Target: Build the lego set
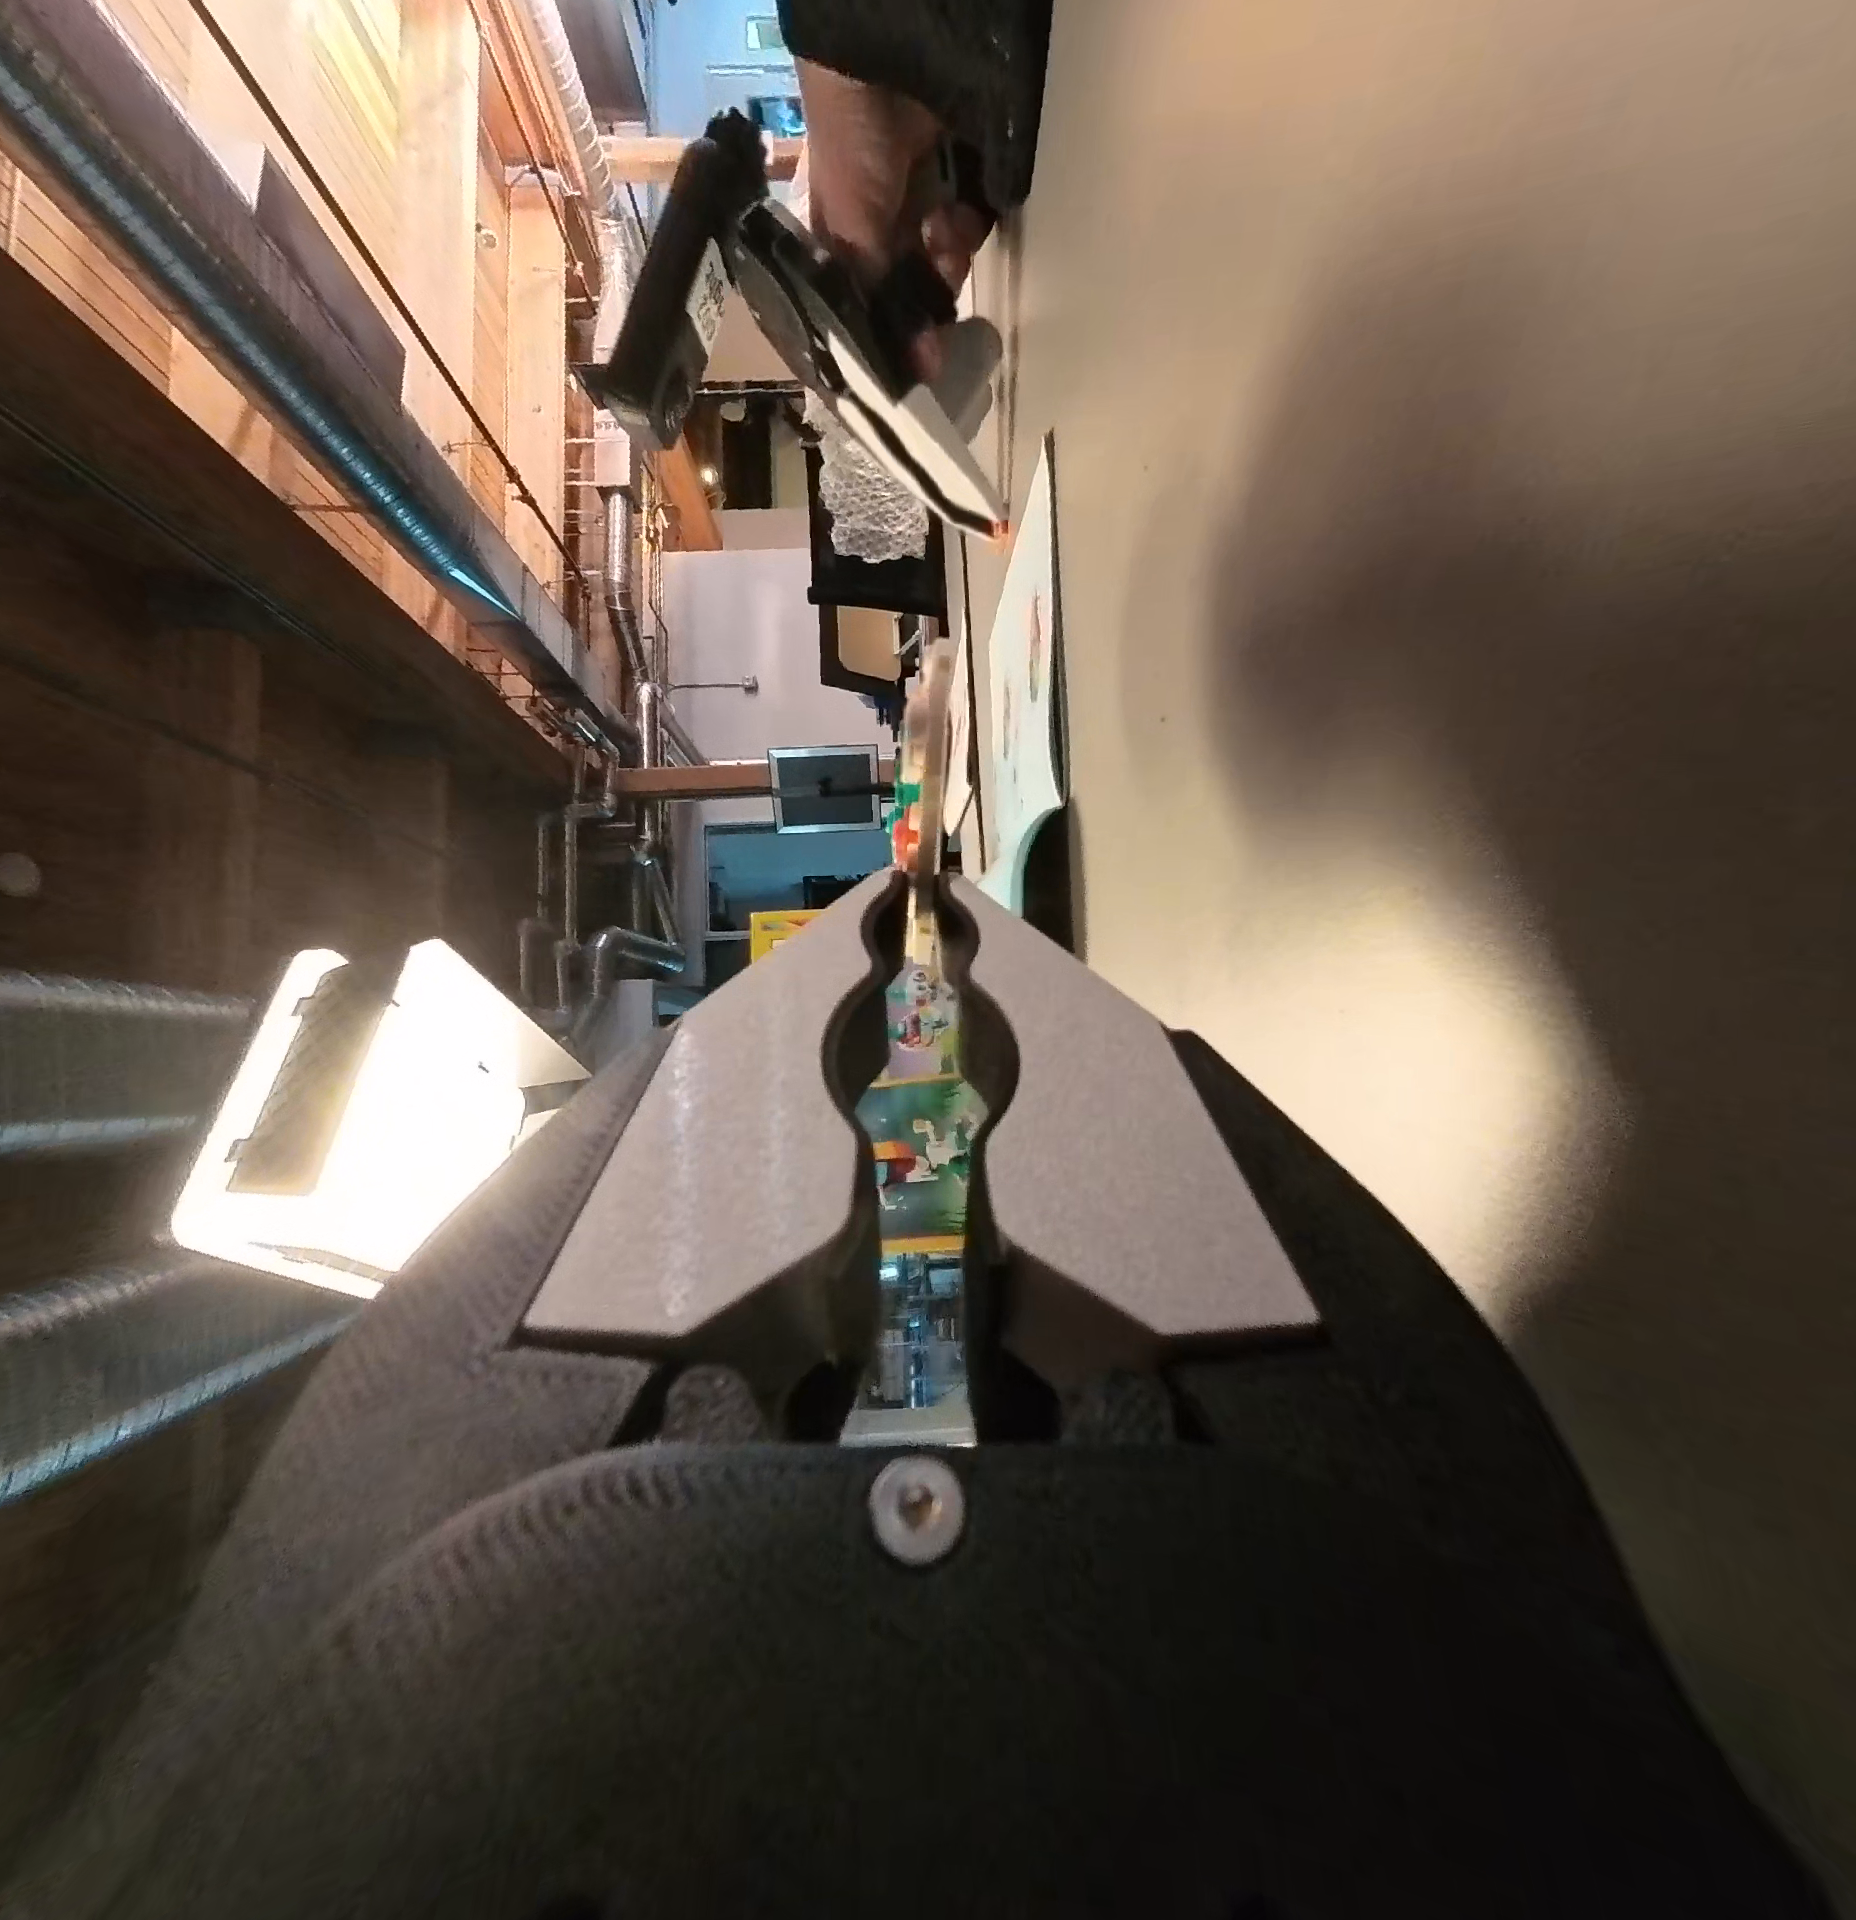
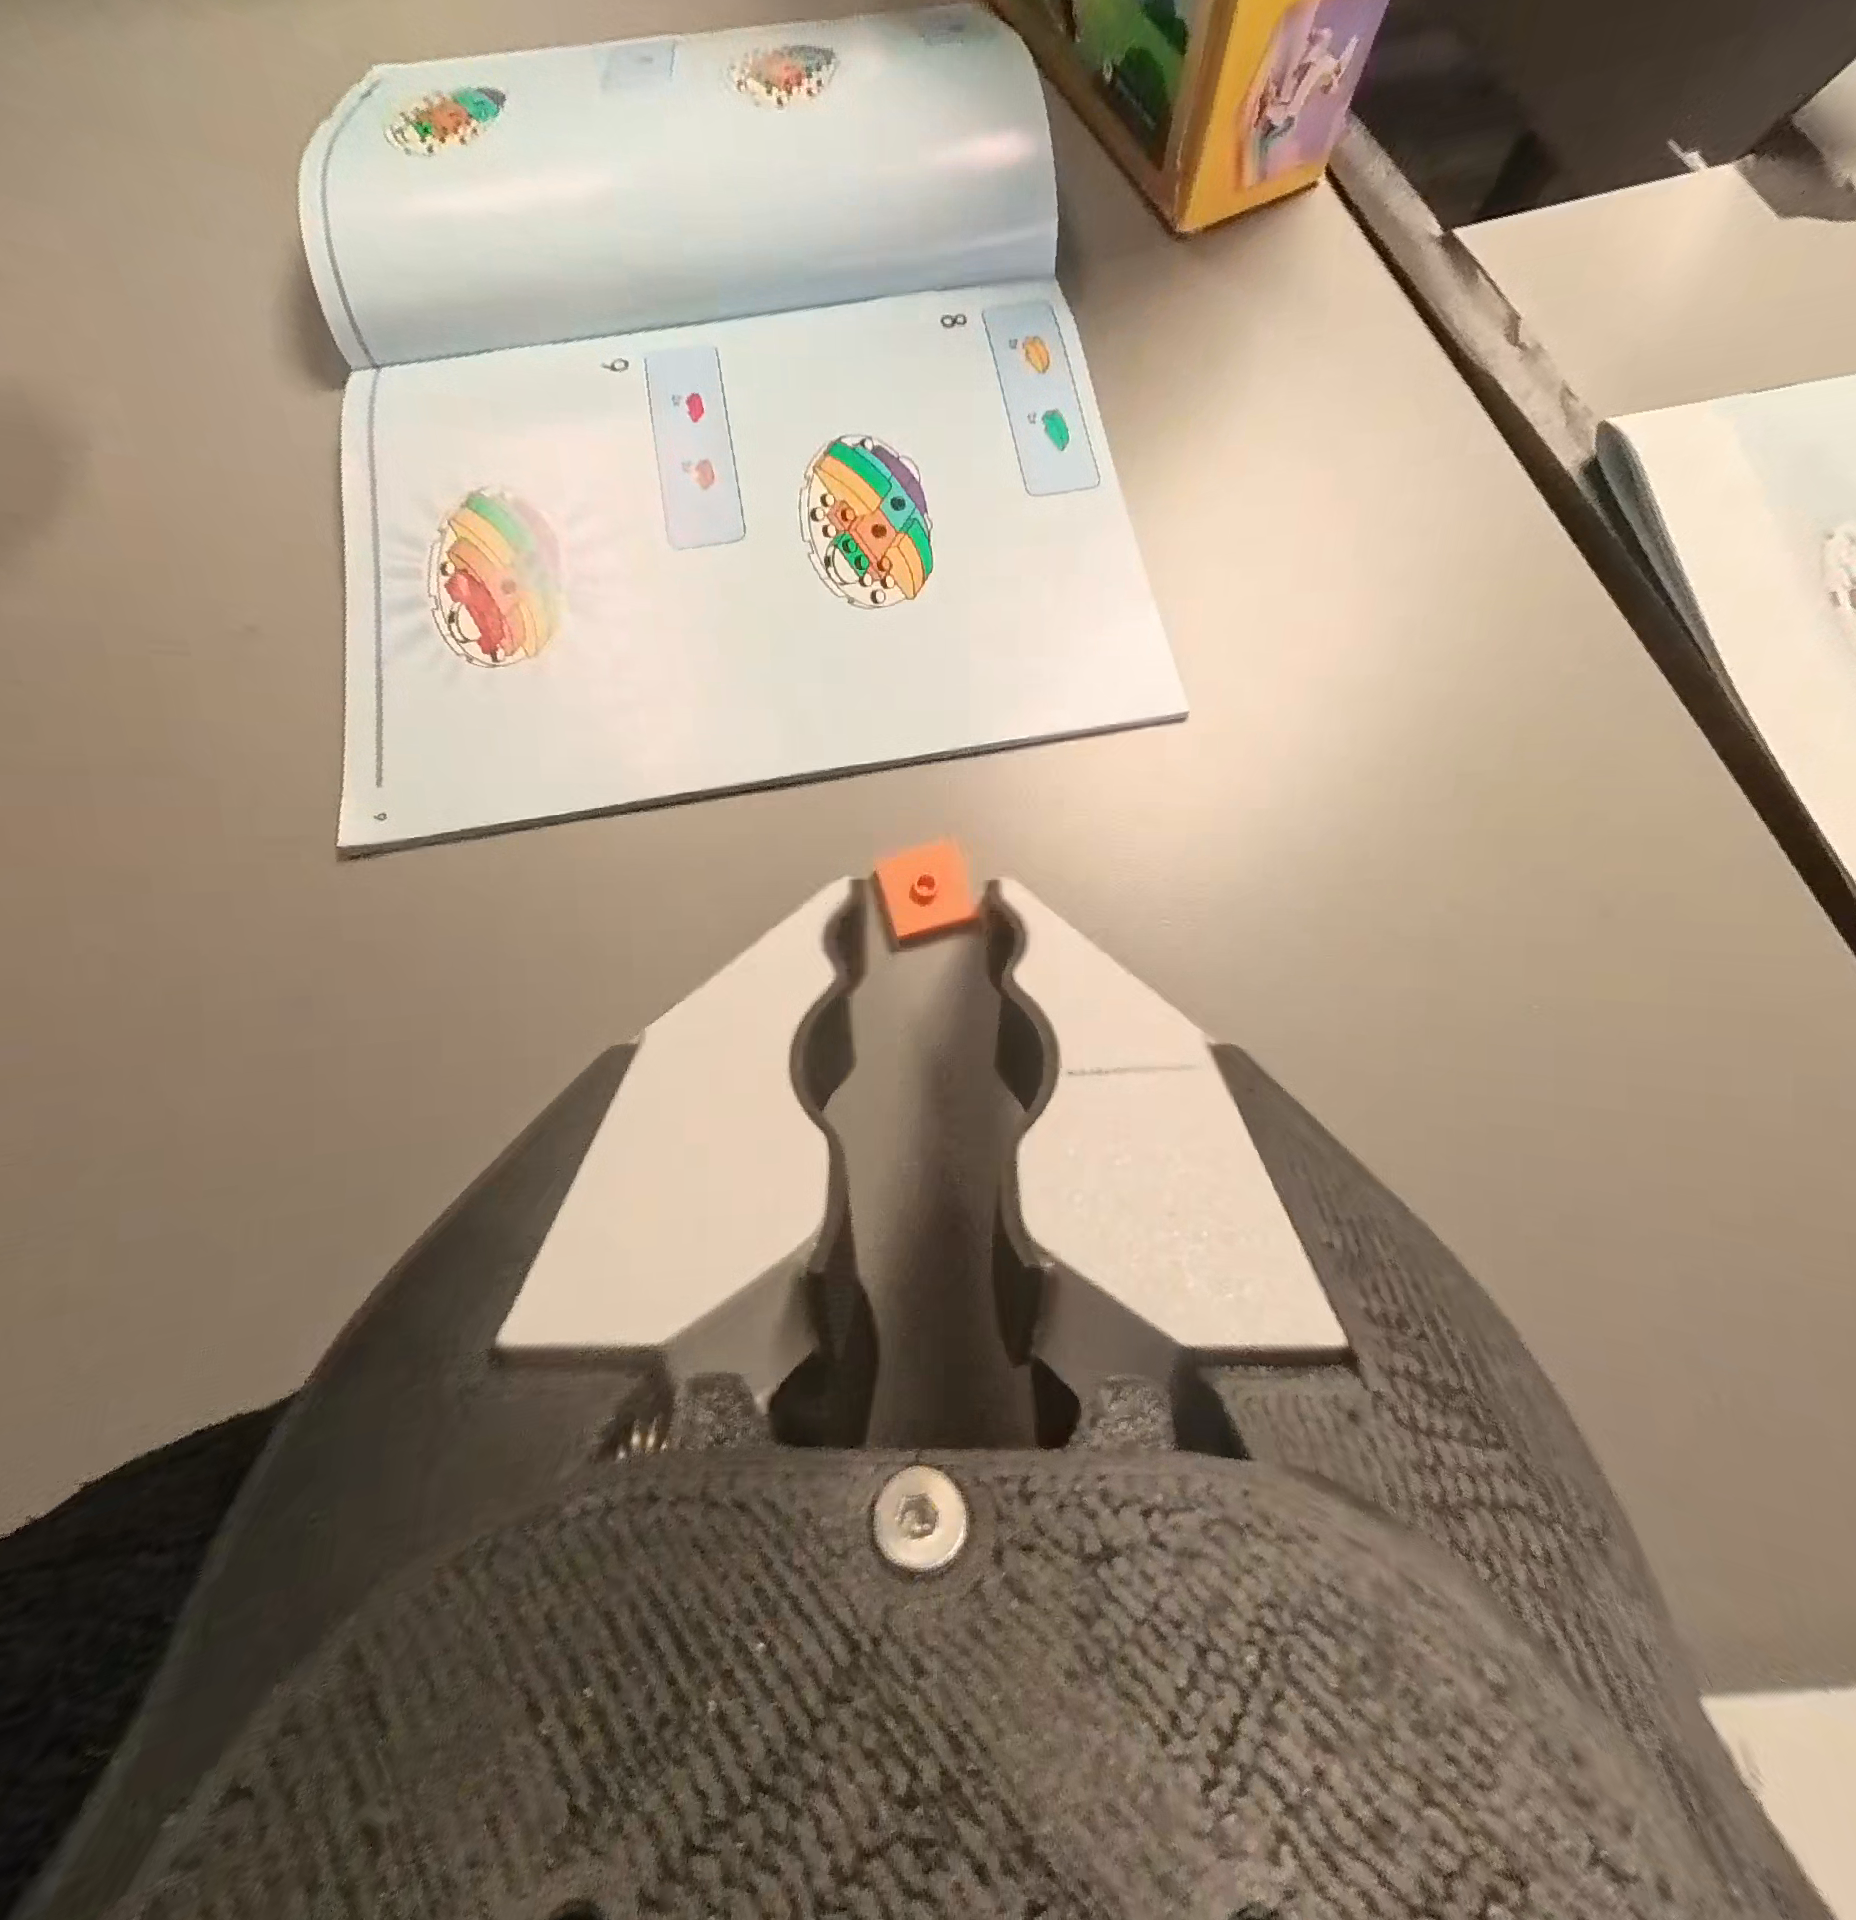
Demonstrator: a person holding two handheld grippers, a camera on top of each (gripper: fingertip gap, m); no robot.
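The right gripper (image 2: 924, 906) is closed on a small orange brick (image 2: 922, 902), pinched at the very tips of its two fingers. The brick is square, so it has no real long axis; its single stud faces up toward the camera. It sits just above the grey table (image 2: 1267, 727), a little in front of the near edge of the open instruction booklet (image 2: 758, 582).

The left gripper (image 1: 919, 894) is turned on its side and is clenched on the edge of the round plate (image 1: 929, 748), the flat base of the model. In the left wrist view the plate appears edge-on, thin and pale, with green and orange pieces on the face that looks away from the table. Its flat plane runs forward, along the fingers.

The next move depends on one relation: the orange brick lies farther forward from the plate and close to the table, as the right gripper (image 1: 965, 499) shows in the left wrist view. I judge that the right hand is the one to travel, since it carries the brick, and the studded face of the plate must turn to meet it.

A colourful box (image 2: 1215, 104) stands behind the booklet; I cannot see what is inside. A second booklet (image 2: 1755, 582) lies on the next table.
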